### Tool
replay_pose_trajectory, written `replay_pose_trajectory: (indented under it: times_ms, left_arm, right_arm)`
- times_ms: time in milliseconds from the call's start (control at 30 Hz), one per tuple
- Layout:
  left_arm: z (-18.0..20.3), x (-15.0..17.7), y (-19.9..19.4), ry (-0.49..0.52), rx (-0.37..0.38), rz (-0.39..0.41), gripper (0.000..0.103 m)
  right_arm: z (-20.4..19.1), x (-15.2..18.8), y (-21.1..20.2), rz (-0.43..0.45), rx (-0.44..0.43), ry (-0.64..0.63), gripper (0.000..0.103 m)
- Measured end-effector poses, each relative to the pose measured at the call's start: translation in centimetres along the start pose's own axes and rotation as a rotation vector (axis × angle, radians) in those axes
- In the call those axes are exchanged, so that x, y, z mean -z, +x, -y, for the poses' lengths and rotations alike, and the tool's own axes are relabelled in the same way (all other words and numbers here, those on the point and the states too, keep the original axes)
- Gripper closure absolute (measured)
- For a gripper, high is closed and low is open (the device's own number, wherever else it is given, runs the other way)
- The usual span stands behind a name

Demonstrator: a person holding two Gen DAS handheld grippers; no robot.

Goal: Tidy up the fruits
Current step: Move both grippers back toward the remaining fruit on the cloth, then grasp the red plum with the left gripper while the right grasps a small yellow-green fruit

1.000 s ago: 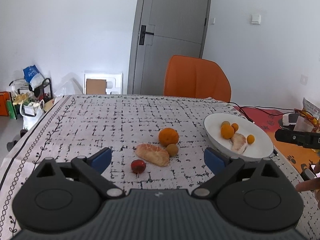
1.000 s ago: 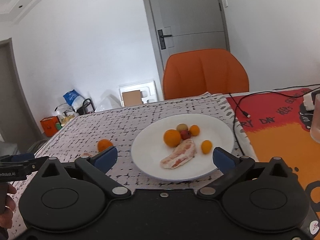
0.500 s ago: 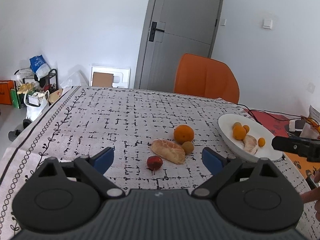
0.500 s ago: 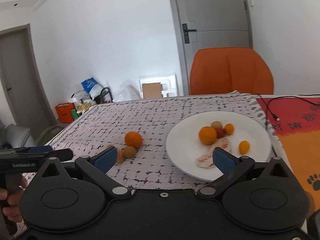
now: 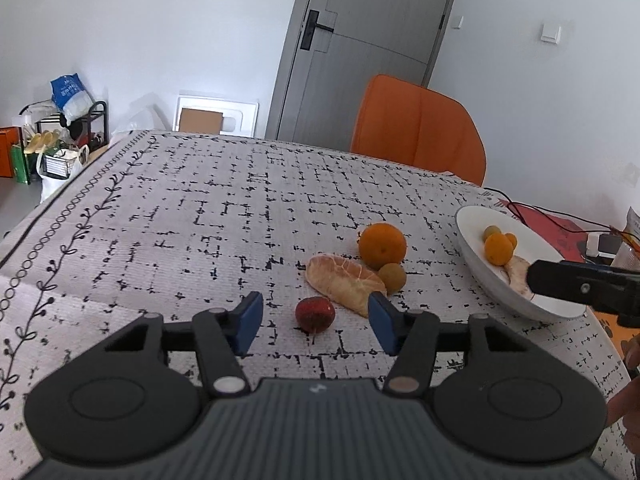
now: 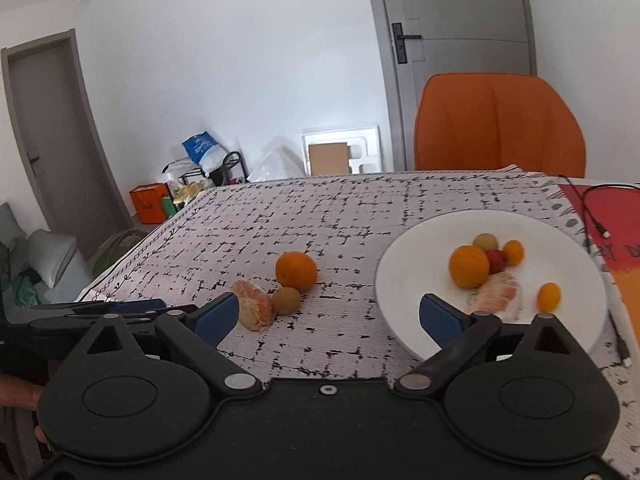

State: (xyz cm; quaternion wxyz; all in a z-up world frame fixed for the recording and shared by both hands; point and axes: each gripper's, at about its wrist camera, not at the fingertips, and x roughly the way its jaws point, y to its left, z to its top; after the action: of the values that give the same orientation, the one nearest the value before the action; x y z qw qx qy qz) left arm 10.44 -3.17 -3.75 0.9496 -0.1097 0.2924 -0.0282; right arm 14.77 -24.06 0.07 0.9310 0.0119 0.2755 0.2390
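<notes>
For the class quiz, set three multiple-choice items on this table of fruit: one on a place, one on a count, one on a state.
1. Where does the small brown fruit on the cloth lie?
A. On the plate
B. Right beside the orange
C. Alone at the cloth's far edge

2. How many fruits lie on the cloth, off the plate?
A. Two
B. Four
C. Seven

3. In what state is the door?
A. Shut
B. Wide open
C. Off its hinges

Key:
1 B: the brown fruit sits against the orange on the cloth, clear of the plate.
2 B: the orange, the brown fruit, the peeled segment and the red fruit make four.
3 A: the door lies flush in its frame.
</notes>
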Motion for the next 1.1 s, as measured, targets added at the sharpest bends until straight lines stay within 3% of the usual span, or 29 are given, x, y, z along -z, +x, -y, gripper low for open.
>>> replay_pose_trajectory:
  times_ms: [100, 200, 333, 633, 867, 1000, 1100]
  left_arm:
    - [0.1, -0.1, 0.7, 0.0, 0.011, -0.011, 0.049]
    - [0.0, -0.1, 1.5, 0.005, 0.012, -0.028, 0.058]
    - [-0.4, 0.1, 2.9, -0.008, 0.016, -0.074, 0.079]
    - [-1.6, -0.5, 2.0, -0.003, 0.007, -0.052, 0.08]
    - [-2.9, -1.0, 1.4, -0.013, -0.018, -0.034, 0.08]
    - [-3.5, -1.0, 1.4, -0.022, -0.026, -0.032, 0.08]
    - [-3.8, -1.1, 1.4, -0.024, -0.03, -0.029, 0.08]
  right_arm:
    - [-0.3, -0.1, 1.0, -0.017, -0.024, 0.003, 0.01]
    - [-0.7, -0.2, 1.9, -0.034, -0.044, 0.0, 0.012]
    - [-1.2, -0.3, 3.0, -0.055, -0.064, -0.007, 0.014]
    - [-2.3, -0.3, 5.8, -0.097, -0.09, -0.022, 0.026]
    - [-2.1, -0.4, 7.4, -0.114, -0.086, -0.008, 0.043]
    - [-2.0, -0.5, 8.4, -0.123, -0.093, -0.004, 0.064]
    - [-2.0, -0.6, 9.0, -0.131, -0.087, -0.003, 0.065]
